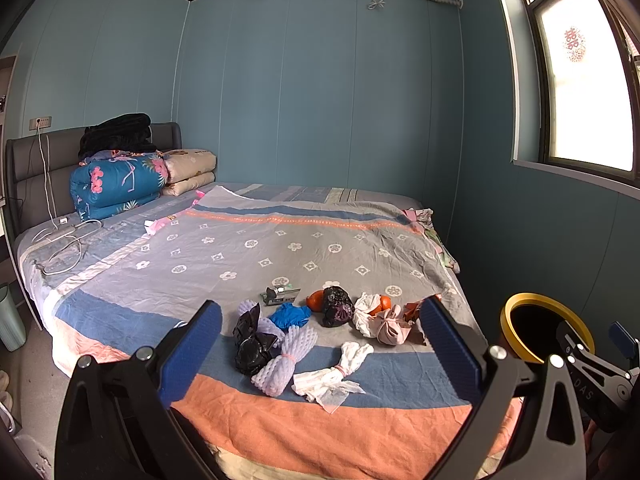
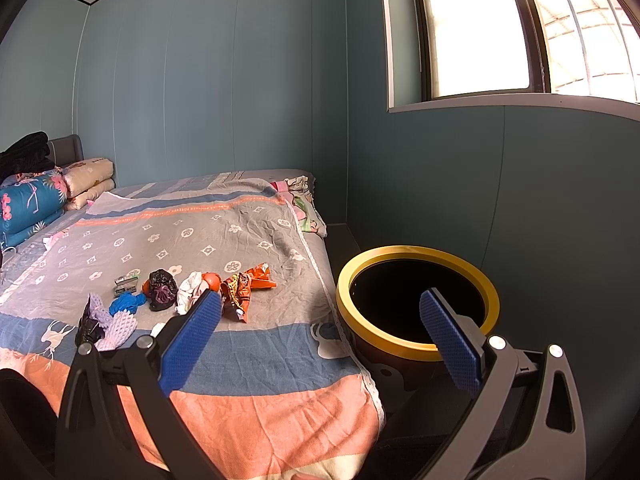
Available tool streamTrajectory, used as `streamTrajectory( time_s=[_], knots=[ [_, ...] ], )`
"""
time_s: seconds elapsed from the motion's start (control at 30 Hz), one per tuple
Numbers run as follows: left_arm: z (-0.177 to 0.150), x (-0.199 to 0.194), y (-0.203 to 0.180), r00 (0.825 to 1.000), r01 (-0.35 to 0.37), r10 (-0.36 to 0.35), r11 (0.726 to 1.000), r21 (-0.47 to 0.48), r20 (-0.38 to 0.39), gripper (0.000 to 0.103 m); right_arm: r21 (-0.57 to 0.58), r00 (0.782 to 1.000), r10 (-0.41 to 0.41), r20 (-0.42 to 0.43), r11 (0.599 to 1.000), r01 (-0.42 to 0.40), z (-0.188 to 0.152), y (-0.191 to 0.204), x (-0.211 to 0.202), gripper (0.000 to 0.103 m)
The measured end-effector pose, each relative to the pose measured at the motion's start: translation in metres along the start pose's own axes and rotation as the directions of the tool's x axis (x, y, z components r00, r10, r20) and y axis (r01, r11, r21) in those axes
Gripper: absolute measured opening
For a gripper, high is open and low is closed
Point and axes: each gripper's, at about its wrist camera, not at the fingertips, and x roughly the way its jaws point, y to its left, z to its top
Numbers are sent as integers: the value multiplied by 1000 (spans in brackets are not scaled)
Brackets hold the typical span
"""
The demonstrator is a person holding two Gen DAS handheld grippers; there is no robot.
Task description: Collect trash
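Nothing picked yet: left gripper (image 1: 320, 344) & right gripper (image 2: 320, 322) both wide, empty; trash pile (image 1: 320, 332) mid-frame, bin (image 2: 418, 300) lower right; next: reach, grab nearest piece

Foot edge of bed (image 1: 360, 432) | two black bags (image 1: 252, 344) (image 1: 337, 306) | two foam nets (image 1: 286, 354) | one blue glove (image 1: 289, 316) | one bin (image 2: 416, 300) beside bed's corner
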Motion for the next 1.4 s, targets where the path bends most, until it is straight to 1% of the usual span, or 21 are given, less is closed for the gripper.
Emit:
streamTrajectory(
  time_s=[0.37, 1.4],
  knots=[
    [-6, -1, 4, 1000, 5, -5, 1000, -2, -4, 96, -1, 1000, -1, -1, 1000, 1, -1, 0, 0, 96],
    [-7, 0, 3, 1000, 4, -4, 1000, 0, -11, 96, -1, 1000, 0, -4, 1000, 0, -1, -1, 1, 96]
  ],
)
